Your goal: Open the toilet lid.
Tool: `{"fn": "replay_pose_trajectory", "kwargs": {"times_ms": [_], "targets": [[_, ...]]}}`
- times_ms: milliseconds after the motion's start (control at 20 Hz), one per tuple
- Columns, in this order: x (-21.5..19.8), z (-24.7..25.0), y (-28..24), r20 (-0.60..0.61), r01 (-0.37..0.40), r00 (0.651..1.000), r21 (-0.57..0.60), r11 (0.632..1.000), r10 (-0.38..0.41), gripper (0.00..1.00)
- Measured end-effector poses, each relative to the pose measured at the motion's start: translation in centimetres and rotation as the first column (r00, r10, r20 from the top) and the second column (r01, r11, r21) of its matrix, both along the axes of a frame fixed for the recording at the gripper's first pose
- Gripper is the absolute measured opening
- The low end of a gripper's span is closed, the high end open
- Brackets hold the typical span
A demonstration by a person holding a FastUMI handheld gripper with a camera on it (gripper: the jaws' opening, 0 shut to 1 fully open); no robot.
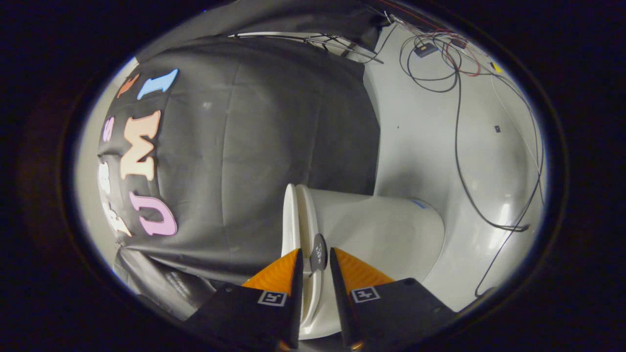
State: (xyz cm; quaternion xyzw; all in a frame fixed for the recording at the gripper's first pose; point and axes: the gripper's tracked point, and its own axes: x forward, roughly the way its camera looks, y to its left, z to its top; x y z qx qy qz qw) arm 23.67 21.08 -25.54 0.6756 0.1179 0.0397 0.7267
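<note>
Gripper view: my gripper (315, 259) fingers sit apart around the toilet lid (307, 220) edge; loose hold, could slip off while lifting.

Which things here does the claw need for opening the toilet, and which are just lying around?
For the job:
toilet lid, its edge between the claw's fingers
grey tab on the lid's edge, right between the fingers
toilet
claw, slightly open around the edge

Just lying about:
black cables on the floor
black cloth wall
</note>
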Motion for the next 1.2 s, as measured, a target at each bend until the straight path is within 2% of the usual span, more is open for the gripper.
{"fn": "replay_pose_trajectory", "kwargs": {"times_ms": [200, 250, 350, 600, 800, 1200], "targets": [[0.4, -0.5, 0.6, -0.011, -0.024, 1.000, 0.021, 0.999, 0.024, 0.19], [0.6, -0.6, 0.9, -0.009, -0.040, 0.999, 0.024, 0.999, 0.041, 0.09], [0.5, -0.3, 1.1, -0.002, -0.053, 0.999, 0.010, 0.999, 0.053, 0.01], [0.1, 1.6, 1.2, -0.012, -0.067, 0.998, -0.125, 0.990, 0.065, 0.00], [-0.4, 4.5, 1.6, -0.029, -0.091, 0.996, -0.250, 0.964, 0.087, 0.00], [-1.4, 11.4, 3.8, -0.006, -0.043, 0.999, -0.421, 0.906, 0.045, 0.00]]}}
